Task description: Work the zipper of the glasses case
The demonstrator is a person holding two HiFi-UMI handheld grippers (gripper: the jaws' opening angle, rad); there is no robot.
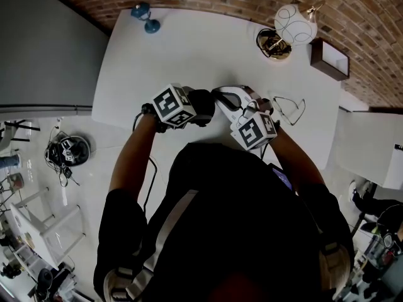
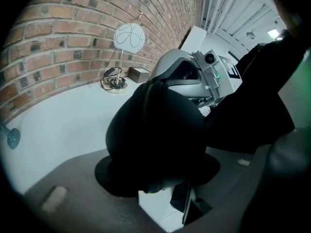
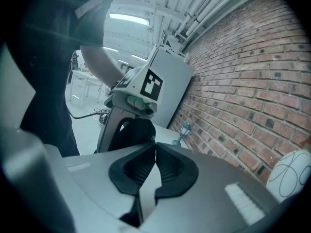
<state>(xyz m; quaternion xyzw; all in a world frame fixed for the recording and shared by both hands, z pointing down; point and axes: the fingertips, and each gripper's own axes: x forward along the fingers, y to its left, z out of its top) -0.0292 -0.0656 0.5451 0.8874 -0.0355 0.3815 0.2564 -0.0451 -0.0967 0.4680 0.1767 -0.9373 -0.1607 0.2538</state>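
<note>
The black glasses case (image 1: 203, 106) is held above the near edge of the white table (image 1: 189, 49). In the left gripper view the case (image 2: 158, 135) fills the space between the grey fingers (image 2: 73, 178), and my left gripper (image 2: 165, 147) is closed on its body. My right gripper (image 1: 230, 102) reaches in from the right. In its own view the right gripper (image 3: 155, 143) is shut, its black pads (image 3: 170, 171) meeting right at the case (image 3: 131, 132). Whether a zipper pull is pinched between them cannot be made out.
A pair of glasses (image 1: 289, 109) lies on the table right of the grippers. At the back stand a white globe lamp (image 1: 295, 22), a brown box (image 1: 329, 58) and a small blue lamp figure (image 1: 145, 16). A brick wall (image 2: 58, 38) runs behind the table.
</note>
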